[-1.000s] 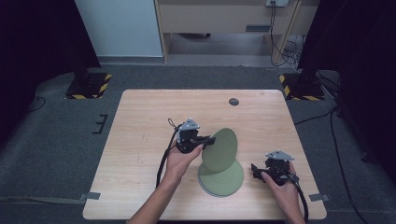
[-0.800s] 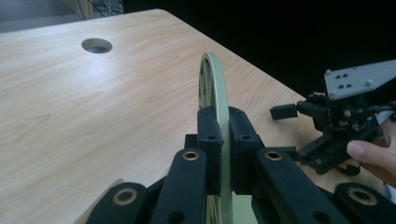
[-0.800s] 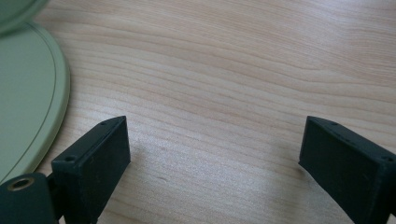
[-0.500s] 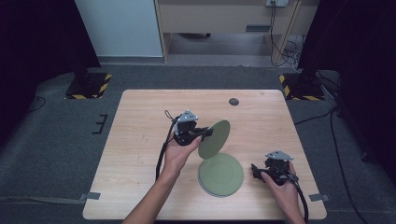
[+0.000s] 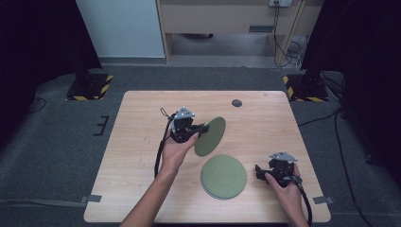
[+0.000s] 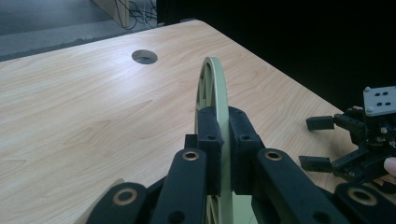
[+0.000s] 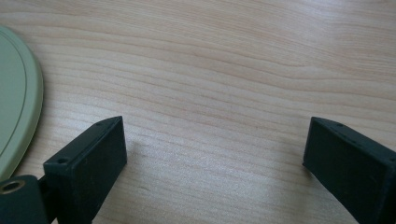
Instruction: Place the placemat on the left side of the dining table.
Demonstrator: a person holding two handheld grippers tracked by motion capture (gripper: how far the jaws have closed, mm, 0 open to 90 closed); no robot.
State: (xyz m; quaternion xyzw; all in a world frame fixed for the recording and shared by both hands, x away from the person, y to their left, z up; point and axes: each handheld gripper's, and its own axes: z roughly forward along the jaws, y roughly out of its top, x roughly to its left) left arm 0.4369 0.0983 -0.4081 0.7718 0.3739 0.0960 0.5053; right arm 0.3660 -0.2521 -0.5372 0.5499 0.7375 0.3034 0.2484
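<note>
Two green plates in play: left tongs [image 5: 204, 127] clamp one plate [image 5: 211, 136] by its rim, held on edge, tilted, off the counter [image 5: 142, 156], at about 11 o'clock from the stack of plates [image 5: 223, 176] lying flat near the front edge. In the left gripper view the pads [image 6: 209, 135] pinch the rim from both sides. Right tongs [image 5: 259, 172] sit at 3 o'clock of the stack, just beside it, and have just been opening, with nothing between them. Likely step: carrying the lifted plate away. To do it well, keep a firm pinch, carry it high enough to clear the stack, tilt it flat before set-down, and keep the right tongs clear of the stack.
</note>
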